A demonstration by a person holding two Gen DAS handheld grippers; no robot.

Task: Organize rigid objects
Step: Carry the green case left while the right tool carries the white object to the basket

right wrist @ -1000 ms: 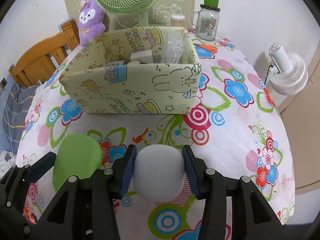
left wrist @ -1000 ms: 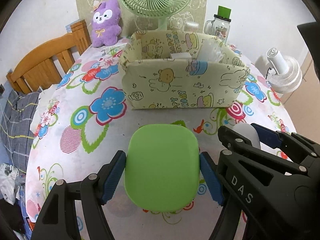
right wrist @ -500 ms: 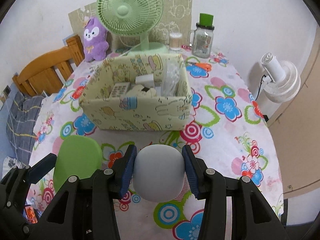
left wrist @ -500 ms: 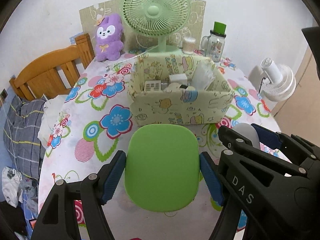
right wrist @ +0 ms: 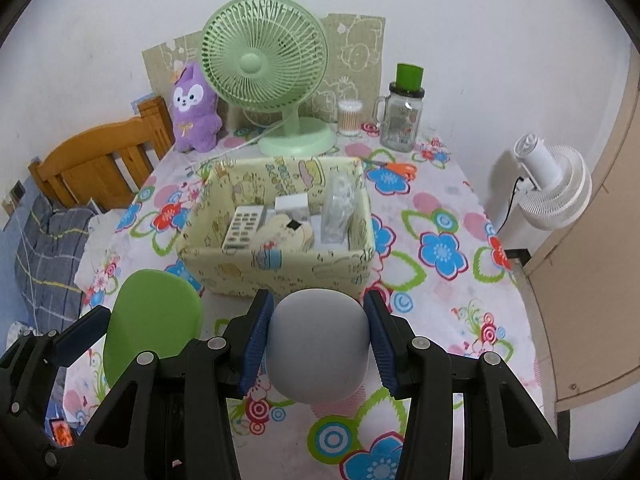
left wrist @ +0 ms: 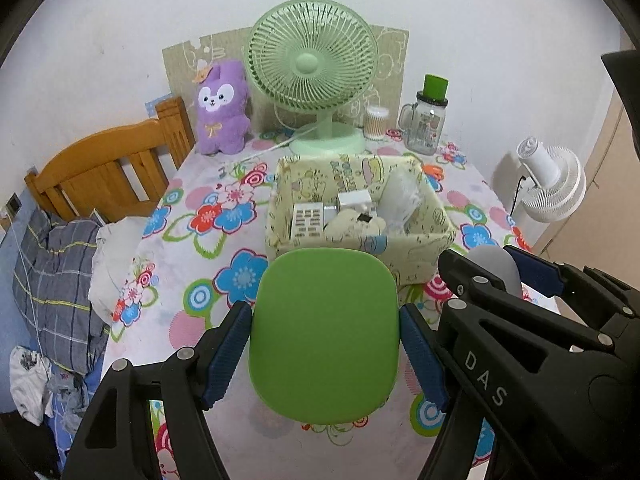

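Left tongs (left wrist: 324, 354) pinch green case (left wrist: 324, 336) | right tongs (right wrist: 318, 346) pinch grey pod (right wrist: 318, 346) | both unboxed; box (right wrist: 276, 268) part-filled

**Both grippers have lifted their loads off the tabletop**

The left gripper (left wrist: 324, 350) has risen with the green case (left wrist: 324, 336), the right gripper (right wrist: 318, 346) with the grey rounded object (right wrist: 318, 344). The fabric storage box (right wrist: 280, 268), at 12 o'clock from each, now sits lower and smaller, its contents newly visible over the rim. More flowered tabletop (right wrist: 440, 280) shows around it.
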